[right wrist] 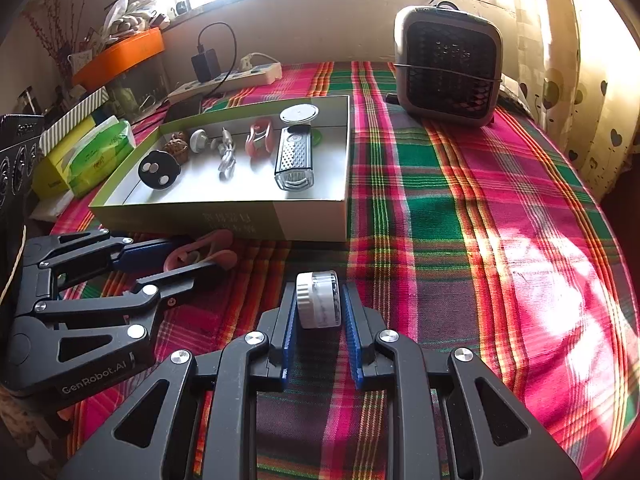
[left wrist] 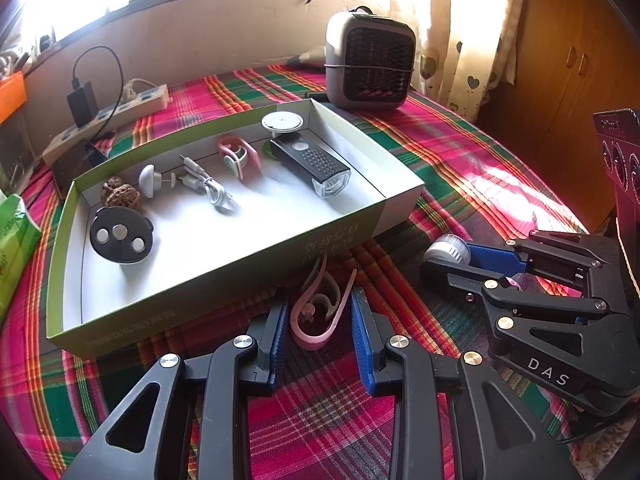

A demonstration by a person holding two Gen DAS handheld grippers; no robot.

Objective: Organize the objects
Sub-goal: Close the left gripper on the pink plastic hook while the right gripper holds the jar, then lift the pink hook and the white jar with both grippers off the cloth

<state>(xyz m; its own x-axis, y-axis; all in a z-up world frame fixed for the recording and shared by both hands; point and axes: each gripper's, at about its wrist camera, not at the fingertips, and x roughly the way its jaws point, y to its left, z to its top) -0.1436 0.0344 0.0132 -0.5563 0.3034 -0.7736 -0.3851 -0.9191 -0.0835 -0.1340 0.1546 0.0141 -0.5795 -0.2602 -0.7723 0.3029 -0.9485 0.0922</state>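
A shallow green-and-white box [left wrist: 224,268] [right wrist: 224,220] sits on the plaid cloth. It holds a black bike light [left wrist: 316,168], a pink clip [left wrist: 236,156], a white cable [left wrist: 208,188], a black disc with three metal dots [left wrist: 120,236], a walnut [left wrist: 124,196] and other small things. My left gripper [left wrist: 320,320] is open around a pink ear-hook piece [left wrist: 320,312] lying on the cloth just in front of the box. My right gripper [right wrist: 318,308] has its blue pads on both sides of a small white-capped clear jar [right wrist: 318,300] [left wrist: 448,252] lying on its side.
A grey fan heater [left wrist: 368,64] [right wrist: 448,64] stands at the back right. A white power strip with a black charger [left wrist: 116,112] lies at the back left. A green tissue pack [right wrist: 96,156] lies left of the box. A dark speaker-like item [left wrist: 620,160] stands at the right edge.
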